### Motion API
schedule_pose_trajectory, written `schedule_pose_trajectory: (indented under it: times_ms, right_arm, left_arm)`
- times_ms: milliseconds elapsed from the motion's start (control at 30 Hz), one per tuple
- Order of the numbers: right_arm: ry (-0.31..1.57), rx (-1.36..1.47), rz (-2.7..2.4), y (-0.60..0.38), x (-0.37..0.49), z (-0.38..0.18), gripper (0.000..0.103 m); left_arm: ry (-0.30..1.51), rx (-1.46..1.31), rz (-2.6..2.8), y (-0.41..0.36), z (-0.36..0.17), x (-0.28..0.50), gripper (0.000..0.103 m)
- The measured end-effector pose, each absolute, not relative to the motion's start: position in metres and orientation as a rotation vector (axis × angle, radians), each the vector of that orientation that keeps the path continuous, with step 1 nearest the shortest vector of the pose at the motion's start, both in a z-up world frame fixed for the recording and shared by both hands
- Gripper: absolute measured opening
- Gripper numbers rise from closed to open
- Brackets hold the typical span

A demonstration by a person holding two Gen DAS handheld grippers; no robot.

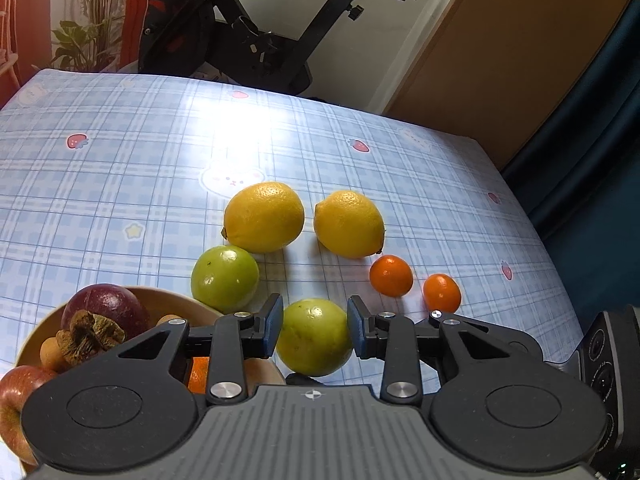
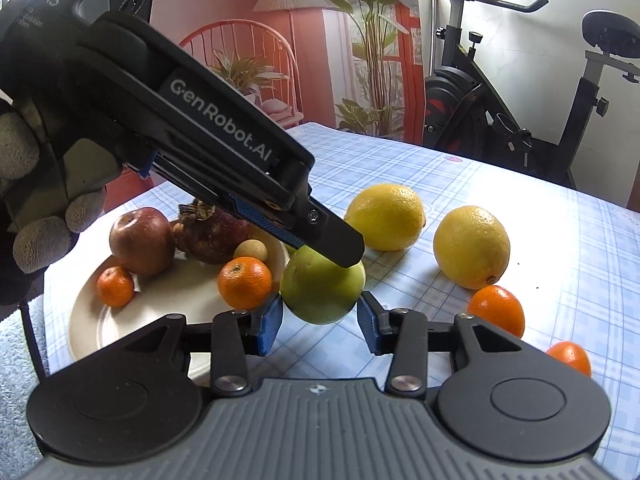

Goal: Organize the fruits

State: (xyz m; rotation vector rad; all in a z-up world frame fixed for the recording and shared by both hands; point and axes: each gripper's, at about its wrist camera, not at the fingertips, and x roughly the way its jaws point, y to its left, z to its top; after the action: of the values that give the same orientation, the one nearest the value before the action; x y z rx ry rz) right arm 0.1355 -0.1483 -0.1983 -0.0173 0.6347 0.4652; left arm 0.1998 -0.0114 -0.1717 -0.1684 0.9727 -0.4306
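Two pads of the left gripper (image 1: 314,332) press both sides of a green fruit (image 1: 315,337), lifted just beside the plate (image 2: 132,312). Right gripper (image 2: 320,322) hangs w/ fingers apart, nothing between them, close under that fruit. On the plate: apple (image 2: 142,240), 2 small oranges, dark purple fruit (image 2: 218,236). Further back on the checked tablecloth (image 1: 120,200): 2nd green fruit (image 1: 224,278), 2 small oranges to the right, then 2 lemons (image 1: 264,216). Exercise bike (image 1: 256,40) behind the table.
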Motion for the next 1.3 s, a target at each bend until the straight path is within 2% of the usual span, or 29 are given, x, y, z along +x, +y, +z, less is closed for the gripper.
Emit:
schedule_pose_trajectory:
  times_ms: [333,900,1300]
  right_arm:
    - [0.616,0.010,0.525,-0.126,0.120,-0.180,0.044]
    - [0.711,-0.036,0.680,-0.060,0.144,-0.202,0.044]
    - [0.741,-0.058,0.694,-0.047,0.157,-0.216,0.044]
  left_arm:
    - [0.943,-0.177,-0.422,0.017,-0.147,0.170,0.036]
    - [0.979,-0.251,-0.247,0.083,-0.171,0.157,0.036]
    - [0.975,-0.270,-0.224,0.093,-0.174,0.154,0.036]
